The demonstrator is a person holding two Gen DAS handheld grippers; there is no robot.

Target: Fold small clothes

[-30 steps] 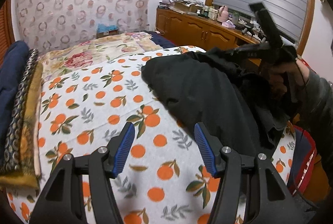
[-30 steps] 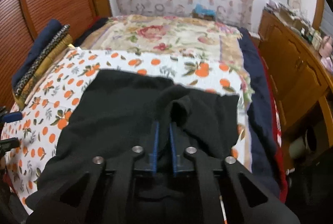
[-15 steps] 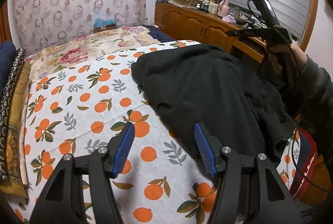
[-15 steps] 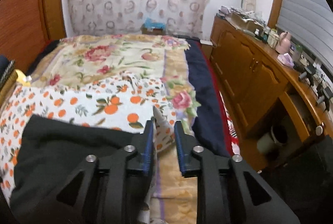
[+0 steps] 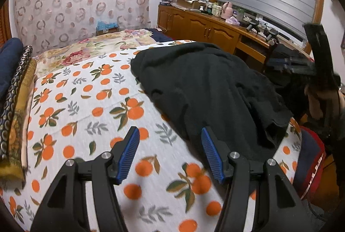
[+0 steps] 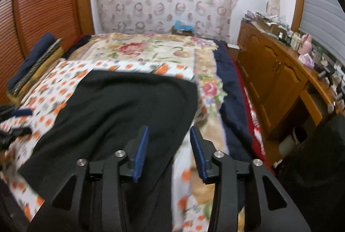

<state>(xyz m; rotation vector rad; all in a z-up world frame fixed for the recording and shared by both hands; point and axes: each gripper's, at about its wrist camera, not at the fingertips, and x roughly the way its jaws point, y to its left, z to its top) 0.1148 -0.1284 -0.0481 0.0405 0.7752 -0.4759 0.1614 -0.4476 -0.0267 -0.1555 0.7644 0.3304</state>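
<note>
A black garment (image 5: 204, 85) lies spread on the orange-print sheet (image 5: 86, 115), over the bed's right half. My left gripper (image 5: 170, 135) hovers open above the sheet beside the garment's near left edge, with nothing between its blue pads. My right gripper (image 6: 169, 132) hangs over the right edge of the garment (image 6: 129, 107). Its jaws are opening, and the pads press on nothing. In the left wrist view, the right gripper (image 5: 301, 63) shows dark at the far right, held by a hand (image 5: 317, 102). The left gripper's fingers (image 6: 15, 122) show at the right wrist view's left edge.
A stack of folded cloths (image 5: 15, 102) lies along the bed's left side. A floral quilt (image 6: 151, 50) covers the far end. Wooden cabinets (image 6: 273, 72) with clutter on top run along the right wall. A navy and red blanket (image 6: 232, 102) hangs off the bed's right edge.
The right gripper was shut on a fold of the black garment, let it go and its jaws spread apart. It swung right, then back. The garment now lies flatter.
</note>
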